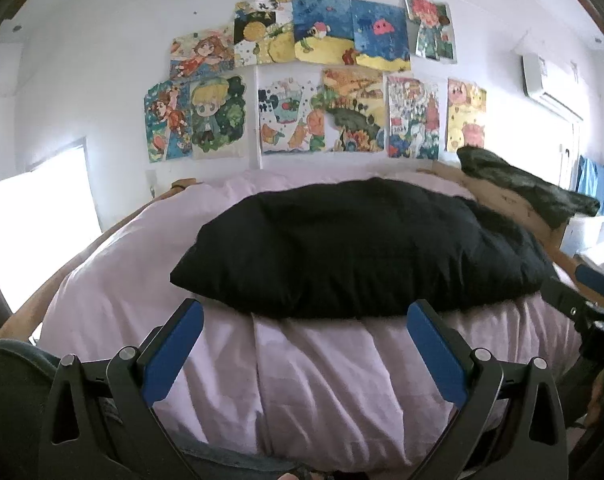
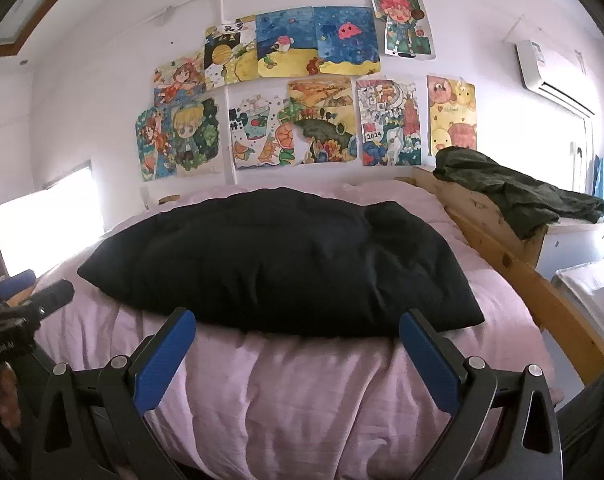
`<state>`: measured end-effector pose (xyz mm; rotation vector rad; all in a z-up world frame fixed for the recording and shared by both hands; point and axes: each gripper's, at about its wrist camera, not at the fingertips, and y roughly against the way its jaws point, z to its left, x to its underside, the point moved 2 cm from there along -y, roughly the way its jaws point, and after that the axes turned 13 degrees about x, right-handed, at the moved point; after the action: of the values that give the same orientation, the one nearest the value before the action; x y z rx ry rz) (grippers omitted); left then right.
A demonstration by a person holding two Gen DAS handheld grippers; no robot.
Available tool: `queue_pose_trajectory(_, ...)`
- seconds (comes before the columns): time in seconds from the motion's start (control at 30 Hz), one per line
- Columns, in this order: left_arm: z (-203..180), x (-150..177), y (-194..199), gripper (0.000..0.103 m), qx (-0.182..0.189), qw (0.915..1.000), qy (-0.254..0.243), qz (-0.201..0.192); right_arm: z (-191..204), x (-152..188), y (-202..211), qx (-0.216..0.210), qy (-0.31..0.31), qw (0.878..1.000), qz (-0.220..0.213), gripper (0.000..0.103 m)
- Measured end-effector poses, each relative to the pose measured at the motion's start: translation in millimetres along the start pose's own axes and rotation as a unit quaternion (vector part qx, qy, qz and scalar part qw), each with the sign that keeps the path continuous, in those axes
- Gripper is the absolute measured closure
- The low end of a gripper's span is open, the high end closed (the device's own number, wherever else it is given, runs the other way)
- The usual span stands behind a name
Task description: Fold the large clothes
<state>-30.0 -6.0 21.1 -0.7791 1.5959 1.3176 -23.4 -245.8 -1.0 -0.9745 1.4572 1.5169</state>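
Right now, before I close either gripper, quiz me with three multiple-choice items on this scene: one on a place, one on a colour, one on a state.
1. Where does the black garment lie?
A. spread on the pink bedding
B. hung on the wall
C. on the floor

2. What colour are the gripper pads?
A. red
B. blue
C. yellow

3. How do the left gripper and right gripper stand?
A. both shut on cloth
B. one open, one shut
C. both open, holding nothing

Answers: 1 A, the garment rests flat on the pink bedding in both views. 2 B, the pads show blue on each finger. 3 C, each pair of fingers stands wide apart over bare bedding, short of the garment's near edge.
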Motion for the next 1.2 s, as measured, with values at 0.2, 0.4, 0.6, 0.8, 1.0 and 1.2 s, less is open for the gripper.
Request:
queue_pose_trajectory(0.2,-0.8,3.1,-5.9,0.003,-0.002,0.9999,-0.007,0.010,-0.3,2.2,-4.8,0.000,-0.008,1.000,0.008,0.000)
queue_pose_trajectory(0.4,-2.6,4.7,-9.3,0.003,-0.004,0.9998,-0.016,0.015,0.6,1.9,-6.0,0.002,-0.009,1.000,0.010,0.000)
queue_pose_trajectory(0.6,-2.5,4.7,-9.3,0.003,-0.003,0.9998,-0.015,0.014,-1.0,1.6,-6.5,0.002,-0.009,1.000,0.010,0.000)
queue_pose_trajectory(0.8,-2.4,4.9,-9.5,0.003,-0.003,0.9998,-0.015,0.014,-0.7,2.4,-7.1,0.004,-0.014,1.000,0.011,0.000)
queue_pose_trajectory(1.0,-2.6,5.0,-9.6,0.003,-0.004,0.9998,-0.015,0.014,-0.4,2.5,-7.3,0.003,-0.013,1.000,0.011,0.000)
queue_pose_trajectory(1.2,-2.2,5.2,-9.5,0.003,-0.003,0.9998,-0.015,0.014,-0.2,2.4,-7.1,0.004,-0.014,1.000,0.011,0.000)
